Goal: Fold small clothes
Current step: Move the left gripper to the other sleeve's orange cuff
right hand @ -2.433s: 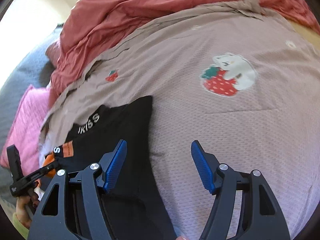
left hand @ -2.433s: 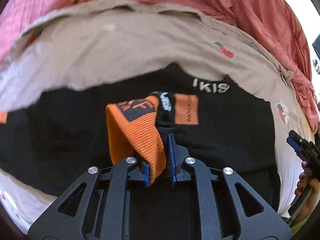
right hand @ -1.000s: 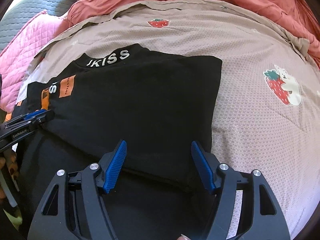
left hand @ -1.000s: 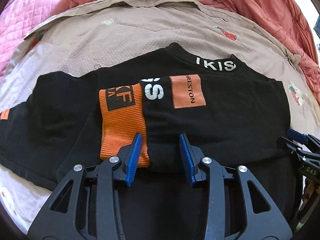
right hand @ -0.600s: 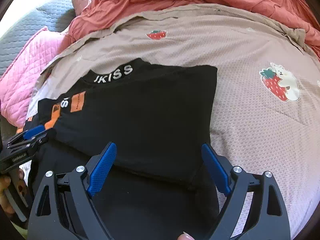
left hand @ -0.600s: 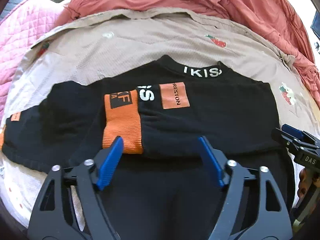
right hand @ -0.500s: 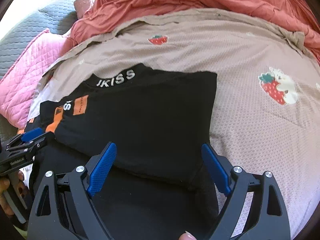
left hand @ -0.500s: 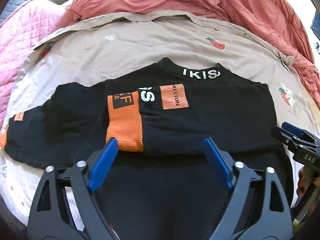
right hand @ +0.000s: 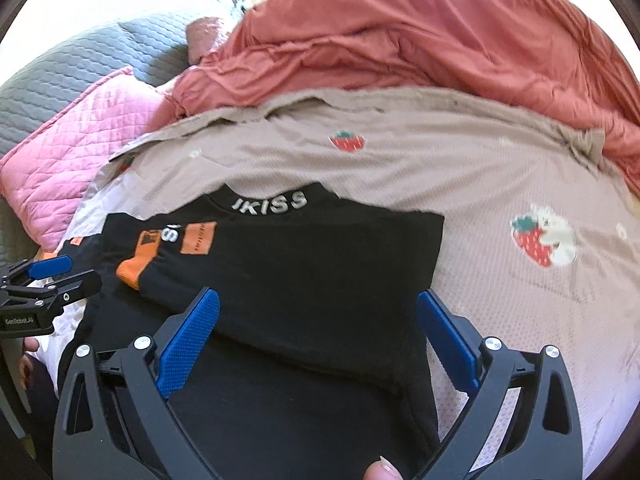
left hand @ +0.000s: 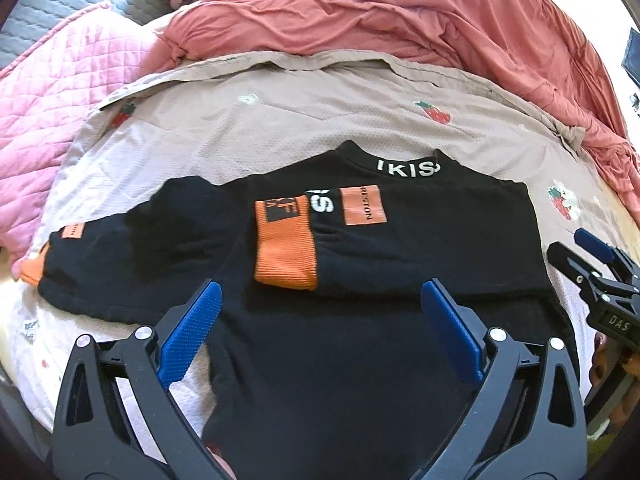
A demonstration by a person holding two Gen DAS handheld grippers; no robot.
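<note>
A small black sweater (left hand: 420,248) with orange cuffs lies flat on the beige strawberry-print bed cover (left hand: 280,120). Its right sleeve is folded across the chest, orange cuff (left hand: 285,252) near the middle. Its left sleeve (left hand: 120,248) lies spread out to the left. The sweater also shows in the right wrist view (right hand: 304,264). My left gripper (left hand: 320,332) is open and empty, above the sweater's lower body. My right gripper (right hand: 320,336) is open and empty, above the sweater's right half. Each gripper shows at the edge of the other's view.
A rumpled red duvet (left hand: 400,20) lies behind the cover. A pink quilted pillow (left hand: 52,92) and a grey quilted blanket (right hand: 72,68) lie at the far left. Bare beige cover (right hand: 520,200) lies to the right of the sweater.
My left gripper let go of the orange cuff, leaving the sleeve folded across the chest, opened wide and pulled back. My right gripper opened wider and drew back too.
</note>
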